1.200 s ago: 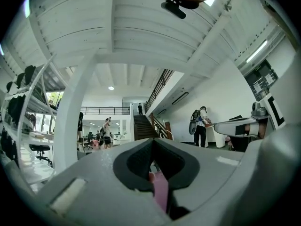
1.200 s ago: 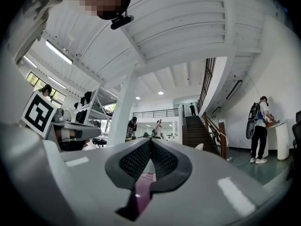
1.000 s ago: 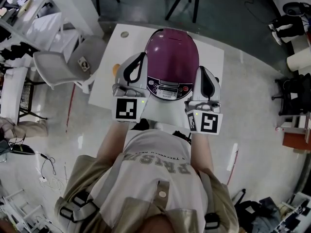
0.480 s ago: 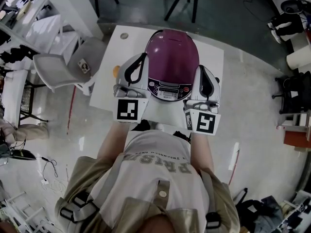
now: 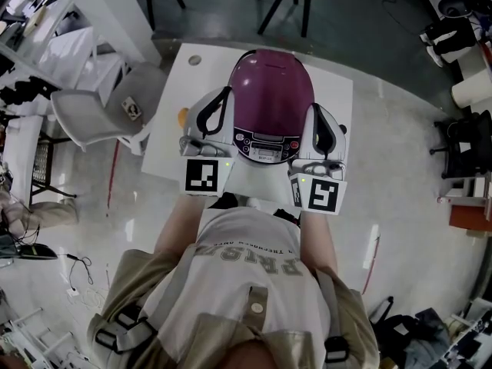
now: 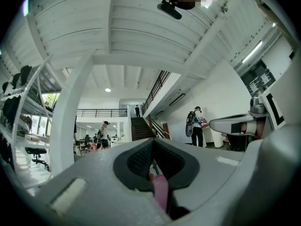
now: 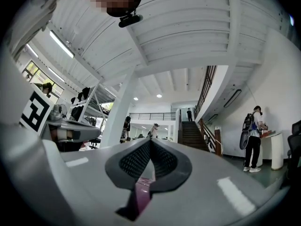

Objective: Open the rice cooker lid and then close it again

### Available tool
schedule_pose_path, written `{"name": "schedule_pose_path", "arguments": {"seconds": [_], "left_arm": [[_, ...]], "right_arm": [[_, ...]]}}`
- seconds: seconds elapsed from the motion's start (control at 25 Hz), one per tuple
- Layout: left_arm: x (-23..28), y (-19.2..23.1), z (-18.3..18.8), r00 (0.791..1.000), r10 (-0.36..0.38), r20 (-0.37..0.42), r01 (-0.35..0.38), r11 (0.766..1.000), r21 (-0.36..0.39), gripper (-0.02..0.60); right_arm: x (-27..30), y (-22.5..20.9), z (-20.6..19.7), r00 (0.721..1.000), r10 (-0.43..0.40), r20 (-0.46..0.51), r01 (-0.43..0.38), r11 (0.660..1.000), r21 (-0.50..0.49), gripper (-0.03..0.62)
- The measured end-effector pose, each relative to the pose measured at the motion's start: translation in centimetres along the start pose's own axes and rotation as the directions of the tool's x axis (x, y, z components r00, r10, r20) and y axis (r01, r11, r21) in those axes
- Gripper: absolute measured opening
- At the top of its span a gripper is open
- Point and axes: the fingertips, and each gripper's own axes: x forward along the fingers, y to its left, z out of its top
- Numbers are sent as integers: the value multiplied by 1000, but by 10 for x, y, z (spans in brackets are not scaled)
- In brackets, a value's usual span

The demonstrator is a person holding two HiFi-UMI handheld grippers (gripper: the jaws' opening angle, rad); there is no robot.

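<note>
At upper centre of the head view, the cooker (image 5: pixel 270 121) sits on a white desk (image 5: pixel 332 83), its purple lid (image 5: pixel 273 87) down and its control panel toward the person. The left gripper (image 5: pixel 224 93) lies along the cooker's left flank and the right gripper (image 5: pixel 317 112) along its right flank. Both point toward the top of the frame, roughly parallel and just beside the body; whether they touch it I cannot tell. The left marker cube (image 5: pixel 206 177) and right marker cube (image 5: pixel 320 195) sit at the near desk edge, and the forearms (image 5: pixel 178 225) run down from them to the torso at the bottom of the frame. In the left gripper view the jaws meet tip to tip with nothing held, a pink sliver showing beneath. The right gripper view shows the same, with the jaws closed and empty. Both views look up past the jaws at a ceiling. A grey chair (image 5: pixel 100 110) stands left of the desk.
</note>
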Motion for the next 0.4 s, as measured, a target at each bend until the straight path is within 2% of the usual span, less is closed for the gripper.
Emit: {"name": "schedule_pose_path", "arguments": {"seconds": [0.4], "left_arm": [[10, 5, -7, 1000, -7, -11, 7, 1000, -10, 12]], "right_arm": [[9, 0, -4, 1000, -2, -6, 2, 1000, -9, 0]]}}
